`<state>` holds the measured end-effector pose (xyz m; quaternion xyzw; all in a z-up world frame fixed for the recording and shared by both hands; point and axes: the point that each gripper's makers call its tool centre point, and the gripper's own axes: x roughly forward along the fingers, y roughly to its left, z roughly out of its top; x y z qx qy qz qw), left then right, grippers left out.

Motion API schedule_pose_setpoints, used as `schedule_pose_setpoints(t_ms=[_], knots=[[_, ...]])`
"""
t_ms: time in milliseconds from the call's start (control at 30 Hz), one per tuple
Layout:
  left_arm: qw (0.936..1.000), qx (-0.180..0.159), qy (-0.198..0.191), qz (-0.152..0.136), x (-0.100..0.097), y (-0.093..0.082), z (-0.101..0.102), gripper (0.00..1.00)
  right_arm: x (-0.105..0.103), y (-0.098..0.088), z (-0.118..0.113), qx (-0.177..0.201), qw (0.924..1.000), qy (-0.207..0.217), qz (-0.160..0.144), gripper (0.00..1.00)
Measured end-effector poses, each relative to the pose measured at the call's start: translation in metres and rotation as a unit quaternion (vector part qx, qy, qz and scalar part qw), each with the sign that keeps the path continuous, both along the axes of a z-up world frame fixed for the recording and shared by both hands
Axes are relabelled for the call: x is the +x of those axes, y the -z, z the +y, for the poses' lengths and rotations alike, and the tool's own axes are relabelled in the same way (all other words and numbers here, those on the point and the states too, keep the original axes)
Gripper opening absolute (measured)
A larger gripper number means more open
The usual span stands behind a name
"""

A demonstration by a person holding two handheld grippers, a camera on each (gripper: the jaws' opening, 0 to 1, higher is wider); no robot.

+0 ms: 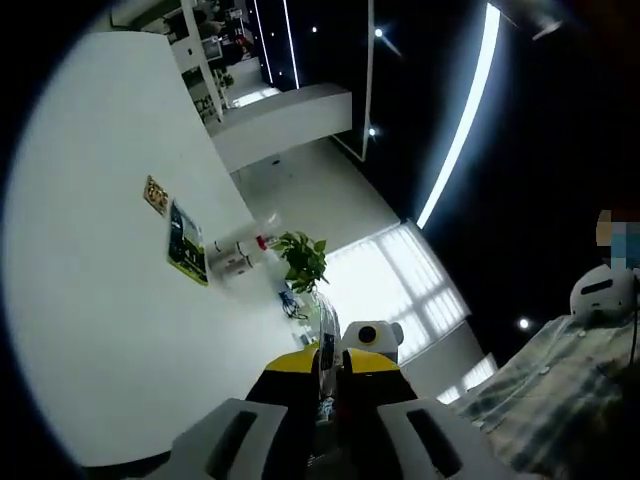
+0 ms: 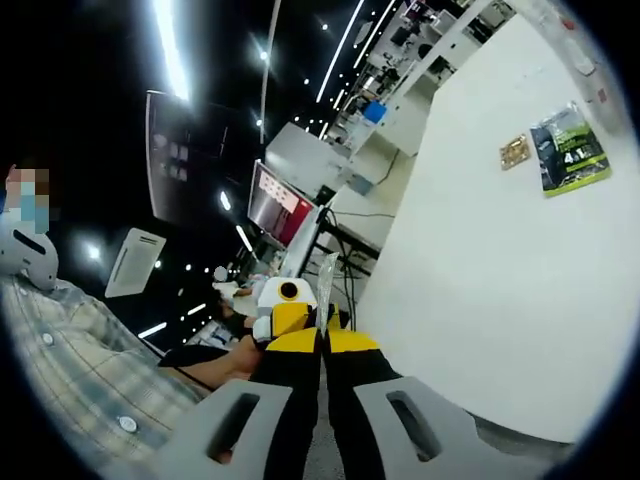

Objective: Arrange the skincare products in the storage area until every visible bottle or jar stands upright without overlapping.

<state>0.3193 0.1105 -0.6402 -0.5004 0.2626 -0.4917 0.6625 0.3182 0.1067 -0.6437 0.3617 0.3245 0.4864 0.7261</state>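
Observation:
My left gripper [image 1: 330, 368] points up at a white wall and a dark ceiling. Its yellow-and-black jaws are pressed together, and a thin pale strip [image 1: 326, 345] stands at their tips. My right gripper [image 2: 322, 338] is also raised with its jaws together, and a thin translucent strip [image 2: 326, 278] rises from its tips. I cannot tell what the strips are. The two grippers are close together: the right one's yellow tip [image 1: 378, 360] shows just right of the left jaws, and the left one's yellow tip [image 2: 288, 318] shows just left of the right jaws.
A person in a plaid shirt [image 1: 545, 390] [image 2: 70, 370] stands close behind, with a hand [image 2: 215, 372] by the grippers. On the white wall [image 1: 90, 300] hangs a green poster [image 1: 187, 243] [image 2: 570, 150]. A potted plant [image 1: 303, 258] and a monitor [image 2: 285, 205] stand farther off.

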Motion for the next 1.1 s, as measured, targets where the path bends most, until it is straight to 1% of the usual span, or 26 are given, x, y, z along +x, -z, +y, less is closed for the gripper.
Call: schedule_pose_setpoints(t_ms=[67, 167, 233, 367, 500, 567, 600, 633, 667, 700, 733, 767, 833, 867, 900, 933, 967, 1000, 1033, 1067, 1100], knots=[[0.9999, 0.003, 0.014, -0.004, -0.005, -0.001, -0.004, 0.15, -0.001, 0.001, 0.001, -0.002, 1.0, -0.005, -0.002, 0.01], [0.9998, 0.007, 0.019, -0.004, -0.006, 0.001, -0.004, 0.18, -0.003, 0.001, 0.001, -0.002, 1.0, -0.008, -0.005, 0.01], [0.9998, 0.012, 0.016, -0.005, -0.005, 0.002, -0.003, 0.19, -0.003, 0.001, 0.001, -0.002, 0.9999, -0.008, -0.006, 0.01], [0.9999, 0.008, 0.013, -0.004, -0.004, 0.002, 0.0, 0.19, -0.002, -0.001, 0.0, 0.004, 1.0, -0.004, -0.004, 0.01], [0.9999, 0.012, 0.008, 0.002, -0.002, 0.004, 0.001, 0.24, 0.0, -0.003, -0.002, 0.007, 1.0, 0.0, -0.004, 0.01], [0.9999, 0.01, 0.009, 0.004, -0.002, 0.004, 0.001, 0.22, 0.002, -0.004, -0.004, 0.01, 0.9999, 0.006, -0.005, 0.01], [0.9999, 0.013, 0.009, -0.001, -0.003, 0.002, 0.0, 0.2, 0.004, -0.005, -0.006, 0.013, 0.9999, 0.011, -0.004, 0.01], [0.9997, 0.019, 0.011, -0.006, -0.004, 0.002, -0.001, 0.2, 0.006, -0.006, -0.007, 0.015, 0.9998, 0.014, -0.003, 0.01], [0.9993, 0.034, 0.013, -0.011, -0.004, 0.005, 0.0, 0.2, 0.008, -0.007, -0.01, 0.018, 0.9997, 0.018, -0.004, 0.01], [0.9981, 0.059, 0.0, -0.014, 0.0, 0.01, 0.004, 0.19, 0.009, -0.008, -0.012, 0.018, 0.9996, 0.021, -0.005, 0.01], [0.9952, 0.091, -0.011, -0.032, 0.003, 0.012, 0.008, 0.16, 0.011, -0.008, -0.014, 0.017, 0.9995, 0.025, -0.005, 0.01], [0.9921, 0.112, -0.016, -0.055, 0.004, 0.011, 0.011, 0.12, 0.013, -0.007, -0.016, 0.015, 0.9995, 0.027, -0.005, 0.01], [0.986, 0.14, -0.03, -0.086, 0.008, 0.006, 0.018, 0.08, 0.015, -0.006, -0.02, 0.01, 0.9995, 0.029, -0.006, 0.01], [0.9824, 0.149, -0.031, -0.109, 0.007, 0.0, 0.02, 0.06, 0.016, -0.005, -0.022, 0.007, 0.9995, 0.029, -0.006, 0.01], [0.978, 0.164, -0.027, -0.126, 0.006, -0.001, 0.023, 0.03, 0.018, -0.004, -0.024, 0.005, 0.9995, 0.03, -0.006, 0.01], [0.9668, 0.196, -0.033, -0.161, 0.008, -0.003, 0.028, 0.01, 0.02, -0.003, -0.026, 0.001, 0.9995, 0.031, -0.006, 0.01], [0.9582, 0.22, -0.041, -0.179, 0.009, -0.002, 0.031, 0.01, 0.021, -0.001, -0.027, -0.005, 0.9995, 0.03, -0.007, 0.01], [0.9496, 0.244, -0.037, -0.193, 0.008, 0.0, 0.036, 0.01, 0.022, -0.001, -0.027, -0.008, 0.9995, 0.028, -0.008, 0.01], [0.9445, 0.261, -0.036, -0.197, 0.007, 0.002, 0.039, 0.01, 0.024, -0.001, -0.029, -0.01, 0.9995, 0.028, -0.01, 0.01], [0.9337, 0.285, -0.036, -0.214, 0.006, 0.003, 0.042, 0.01, 0.025, -0.002, -0.029, -0.01, 0.9995, 0.028, -0.01, 0.01], [0.9262, 0.304, -0.039, -0.22, 0.006, 0.006, 0.045, 0.01, 0.026, -0.002, -0.03, -0.011, 0.9995, 0.028, -0.011, 0.01]])
